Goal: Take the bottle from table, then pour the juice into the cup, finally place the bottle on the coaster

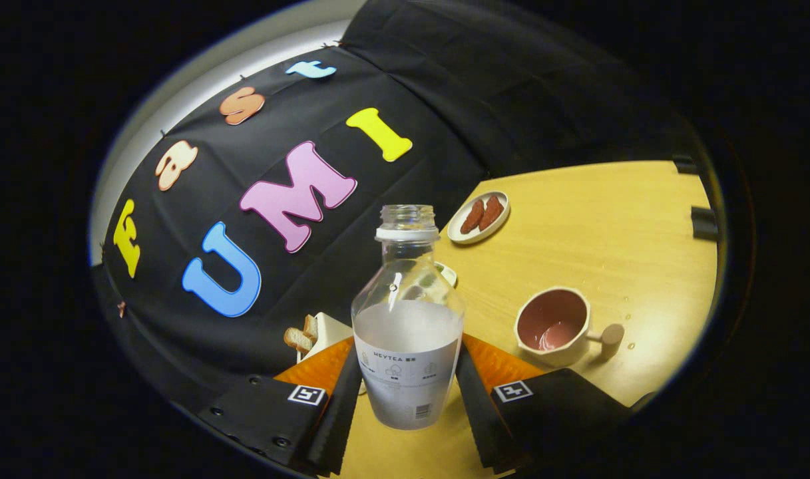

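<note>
My gripper (408, 376) is shut on a clear, uncapped bottle (408, 332), with one finger pressing on each side of its labelled lower half. White juice fills the bottle to about half. The cup (552, 326), cream outside and pink inside with a stub handle, stands on the wooden table (611, 226) just ahead and to the right of the fingers; a little liquid lies in its bottom. A small pale disc (449, 271), perhaps the coaster, shows from behind the bottle's shoulder. The table looks slanted against my fingers.
Beyond the bottle a small plate (479, 216) holds two brown sausage-like pieces. Toast slices (301, 338) on a white stand sit just left of the left finger. A few drops (627, 318) dot the table near the cup's handle. The black cloth wall rises behind.
</note>
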`<state>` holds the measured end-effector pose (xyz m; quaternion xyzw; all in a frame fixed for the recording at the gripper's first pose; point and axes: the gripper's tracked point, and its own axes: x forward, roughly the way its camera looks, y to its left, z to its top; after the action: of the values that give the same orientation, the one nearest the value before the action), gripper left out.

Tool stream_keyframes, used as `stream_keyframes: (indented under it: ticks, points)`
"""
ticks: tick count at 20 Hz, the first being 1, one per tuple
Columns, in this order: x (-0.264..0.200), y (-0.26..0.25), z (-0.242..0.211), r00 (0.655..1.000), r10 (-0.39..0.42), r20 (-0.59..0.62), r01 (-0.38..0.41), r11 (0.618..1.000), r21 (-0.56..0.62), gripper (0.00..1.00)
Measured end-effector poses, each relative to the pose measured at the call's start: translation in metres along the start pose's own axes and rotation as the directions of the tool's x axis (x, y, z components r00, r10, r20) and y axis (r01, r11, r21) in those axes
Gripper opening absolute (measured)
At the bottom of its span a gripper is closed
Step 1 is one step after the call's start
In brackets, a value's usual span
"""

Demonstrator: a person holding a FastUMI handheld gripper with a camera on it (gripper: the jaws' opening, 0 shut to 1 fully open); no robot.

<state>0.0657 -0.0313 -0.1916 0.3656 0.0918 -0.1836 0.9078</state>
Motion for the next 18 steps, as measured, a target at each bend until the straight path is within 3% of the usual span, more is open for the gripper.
stream_keyframes:
  ticks: [6,12,15,18]
  points:
    - [-0.011,0.016,0.020,0.998,0.004,0.068,0.015,0.959,-0.282,0.76]
    - [-0.023,0.042,0.032,0.992,0.040,0.119,0.030,0.846,-0.533,0.76]
    - [-0.028,0.064,0.040,0.986,0.088,0.142,0.014,0.804,-0.594,0.76]
    - [-0.029,0.075,0.044,0.981,0.105,0.162,0.015,0.796,-0.605,0.76]
